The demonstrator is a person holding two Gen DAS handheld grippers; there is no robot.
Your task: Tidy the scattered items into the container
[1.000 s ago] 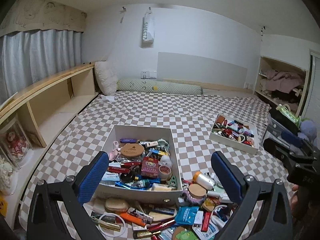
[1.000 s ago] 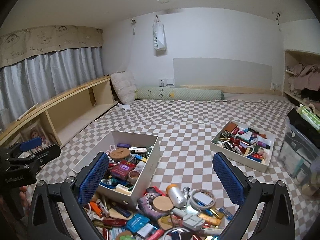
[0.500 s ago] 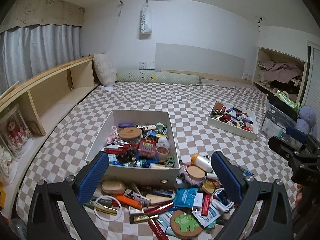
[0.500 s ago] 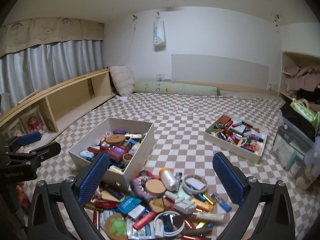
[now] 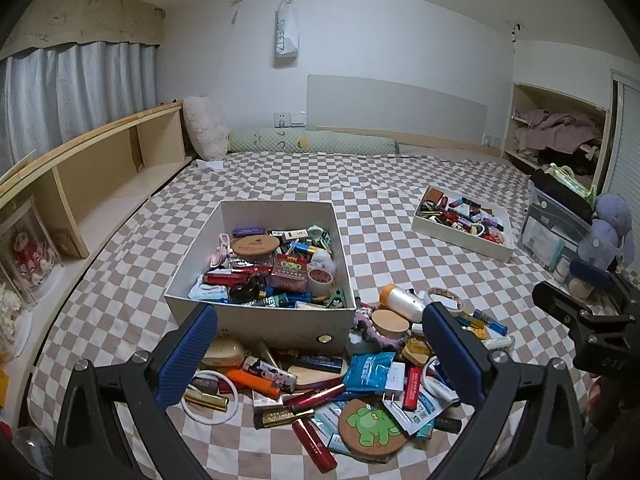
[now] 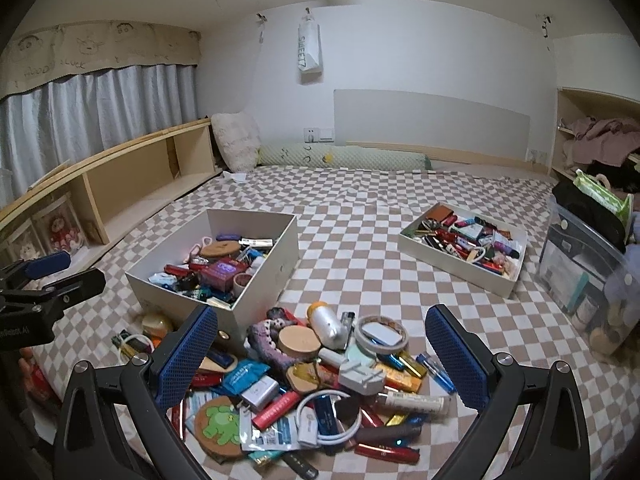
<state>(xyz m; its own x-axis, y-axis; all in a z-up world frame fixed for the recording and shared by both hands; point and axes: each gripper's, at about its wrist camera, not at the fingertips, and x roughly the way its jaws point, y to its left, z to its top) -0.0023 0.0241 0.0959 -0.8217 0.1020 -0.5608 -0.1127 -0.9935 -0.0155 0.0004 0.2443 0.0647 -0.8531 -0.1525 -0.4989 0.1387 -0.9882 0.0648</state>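
Observation:
A white box (image 5: 256, 322) (image 6: 272, 264), part full of small items, stands on the checkered bed. A pile of scattered items (image 5: 320, 384) (image 6: 320, 380) lies in front of it and to its right: a frog coaster (image 5: 370, 424) (image 6: 218, 424), a silver bottle (image 6: 326, 322), a wooden lid (image 6: 300, 340), lipsticks, packets, a white ring. My left gripper (image 5: 320, 352) is open and empty above the pile, in front of the box. My right gripper (image 6: 322, 354) is open and empty above the pile's right part.
A second white tray (image 5: 460, 240) (image 6: 460, 268) of items lies at the back right. A clear storage bin (image 6: 580, 264) stands at the right edge. A wooden shelf (image 5: 100, 172) runs along the left. Pillows lie by the far wall.
Both grippers have tilted downward and drawn back, so more of the pile of scattered items shows below. Both stay open and empty.

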